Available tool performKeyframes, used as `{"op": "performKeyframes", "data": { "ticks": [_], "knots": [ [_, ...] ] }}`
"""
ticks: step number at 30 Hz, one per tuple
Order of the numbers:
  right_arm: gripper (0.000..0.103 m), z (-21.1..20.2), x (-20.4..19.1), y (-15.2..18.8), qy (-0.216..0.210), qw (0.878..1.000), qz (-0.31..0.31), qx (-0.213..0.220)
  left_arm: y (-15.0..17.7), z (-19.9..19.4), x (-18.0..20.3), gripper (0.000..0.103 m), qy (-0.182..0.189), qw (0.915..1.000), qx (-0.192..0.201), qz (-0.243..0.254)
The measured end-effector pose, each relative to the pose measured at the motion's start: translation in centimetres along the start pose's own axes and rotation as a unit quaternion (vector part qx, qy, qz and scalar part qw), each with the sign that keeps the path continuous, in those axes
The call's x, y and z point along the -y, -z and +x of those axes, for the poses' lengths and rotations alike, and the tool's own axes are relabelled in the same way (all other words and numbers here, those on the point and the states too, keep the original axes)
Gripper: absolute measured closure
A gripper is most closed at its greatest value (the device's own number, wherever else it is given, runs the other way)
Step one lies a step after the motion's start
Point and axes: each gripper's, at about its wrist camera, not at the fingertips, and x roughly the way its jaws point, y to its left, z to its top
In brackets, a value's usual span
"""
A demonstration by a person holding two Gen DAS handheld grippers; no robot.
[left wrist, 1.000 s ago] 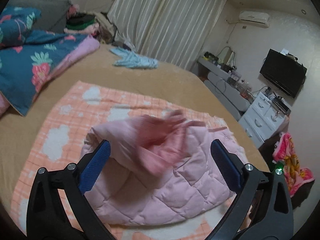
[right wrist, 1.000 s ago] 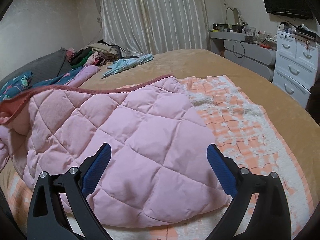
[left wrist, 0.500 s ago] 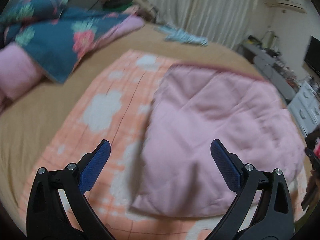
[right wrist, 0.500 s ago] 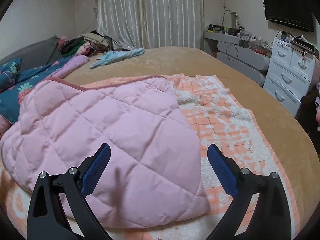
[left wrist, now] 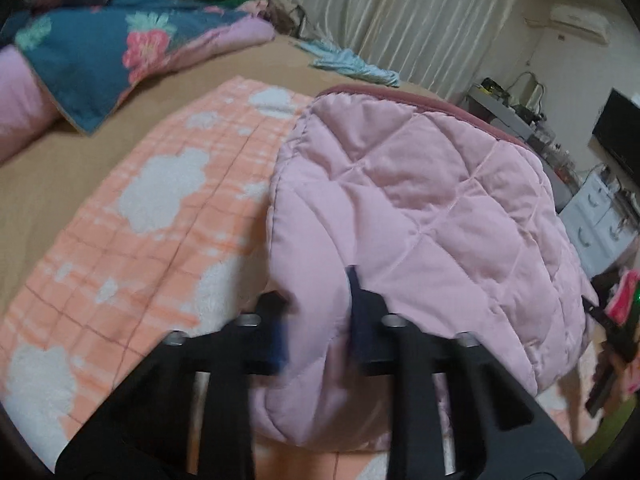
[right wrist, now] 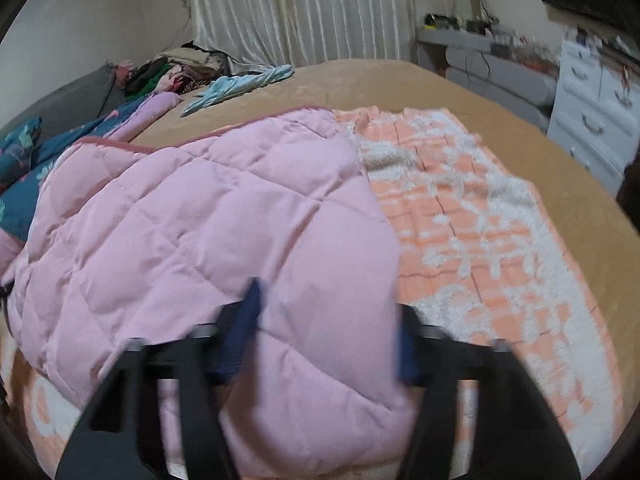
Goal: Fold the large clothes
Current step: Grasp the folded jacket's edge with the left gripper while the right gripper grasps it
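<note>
A pink quilted garment (left wrist: 420, 200) lies bunched on an orange and white checked blanket (left wrist: 160, 220) spread over the bed. My left gripper (left wrist: 316, 300) is shut, pinching a fold at the garment's near left edge. In the right wrist view the same garment (right wrist: 200, 220) covers the left part of the blanket (right wrist: 460, 220). My right gripper (right wrist: 328, 304) is closing its jaws on the garment's near right corner. A thick bulge of pink fabric fills the gap and both pads touch it. Both grippers are blurred by motion.
A dark floral duvet (left wrist: 100, 40) lies at the far left of the tan bed cover (right wrist: 380, 80). A light blue garment (right wrist: 240, 84) and a clothes pile (right wrist: 180, 68) sit by the curtains. A white dresser (right wrist: 592, 120) stands to the right.
Both grippers dropped onto the garment's near edge and went from wide open to closed around pink fabric. The garment, earlier heaped, now lies flatter across the blanket.
</note>
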Motion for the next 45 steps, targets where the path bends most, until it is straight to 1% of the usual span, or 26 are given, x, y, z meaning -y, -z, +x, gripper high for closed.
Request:
{"op": "performKeyframes", "data": {
  "ticks": [1,3,6,8,11,14,23,31,33,35,39,42,44,45],
  "knots": [
    [0.075,-0.6,-0.4,-0.2,0.001,1.000,-0.005,0.009,-0.3,-0.1,0.2,0.094,-0.001,1.0000,0.006,0.002],
    [0.083,-1.9,-1.2,-0.7,0.006,0.999,-0.013,0.032,-1.6,-1.1,0.8,0.095,0.000,0.9995,0.033,0.005],
    [0.085,-4.0,-1.6,-2.3,0.016,0.996,-0.002,0.085,-3.9,-1.5,2.0,0.095,-0.006,0.9983,0.054,0.021],
    [0.086,-4.3,-1.6,-3.4,0.021,0.994,0.002,0.106,-5.5,-1.2,2.5,0.095,-0.006,0.9980,0.060,0.021],
    [0.086,-3.7,-1.6,-4.6,0.031,0.993,0.003,0.116,-7.5,0.2,3.4,0.095,-0.020,0.9973,0.063,0.032],
    [0.086,-2.2,-1.1,-5.2,0.039,0.993,0.010,0.110,-8.1,2.3,3.7,0.096,-0.039,0.9972,0.052,0.037],
    [0.087,2.3,-0.2,-5.1,0.059,0.996,0.020,0.066,-7.5,6.4,3.3,0.095,-0.073,0.9963,0.013,0.045],
    [0.087,5.1,0.7,-3.4,0.068,0.997,0.029,0.012,-7.0,8.7,3.1,0.094,-0.080,0.9953,-0.008,0.054],
    [0.087,5.7,1.2,-2.8,0.069,0.997,0.040,0.000,-6.9,9.3,3.0,0.094,-0.083,0.9951,-0.015,0.053],
    [0.086,5.9,1.7,-2.2,0.057,0.997,0.057,-0.004,-6.7,9.7,2.8,0.093,-0.084,0.9950,-0.020,0.051],
    [0.085,5.8,1.6,-2.1,0.059,0.997,0.054,-0.010,-6.3,10.0,3.1,0.092,-0.094,0.9935,-0.022,0.060],
    [0.081,5.4,1.7,-2.0,0.060,0.996,0.061,-0.013,-6.3,9.7,3.4,0.089,-0.104,0.9923,-0.023,0.064],
    [0.072,4.7,1.6,-2.1,0.069,0.996,0.062,-0.012,-6.3,9.2,3.5,0.087,-0.112,0.9911,-0.022,0.068],
    [0.065,4.5,1.5,-2.1,0.072,0.995,0.062,-0.011,-6.4,8.9,3.5,0.082,-0.117,0.9905,-0.020,0.069]
  ]
}}
